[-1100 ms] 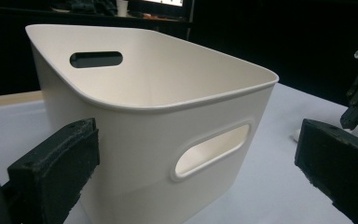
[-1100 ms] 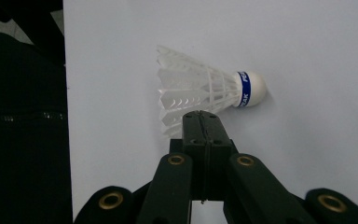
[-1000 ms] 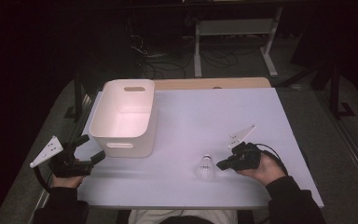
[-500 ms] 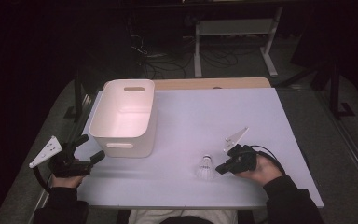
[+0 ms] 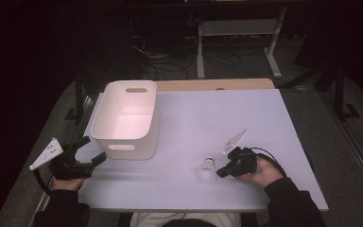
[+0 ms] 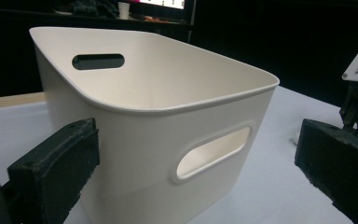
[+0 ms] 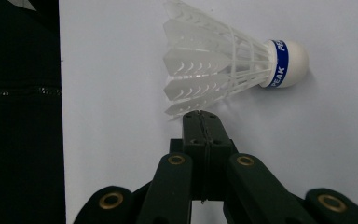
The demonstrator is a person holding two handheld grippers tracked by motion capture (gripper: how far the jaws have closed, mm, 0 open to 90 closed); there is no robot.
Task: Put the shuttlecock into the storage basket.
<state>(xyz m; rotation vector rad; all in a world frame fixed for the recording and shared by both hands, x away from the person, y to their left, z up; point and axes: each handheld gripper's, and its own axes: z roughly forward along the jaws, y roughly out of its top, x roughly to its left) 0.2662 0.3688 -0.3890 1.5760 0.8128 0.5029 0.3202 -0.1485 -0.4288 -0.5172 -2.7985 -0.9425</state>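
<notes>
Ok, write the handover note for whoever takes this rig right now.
Left claw: open, jaws standing either side of the near end of the white bin, not pressing on it.
Right claw: shut, holding nothing, tips right at the feathers of the shuttlecock.
The shuttlecock lies on its side on the table, to the right of the bin and apart from it.
Done: nothing is in the bin.
Left, most likely: open the right claw, pick up the shuttlecock, drop it in the bin.
</notes>
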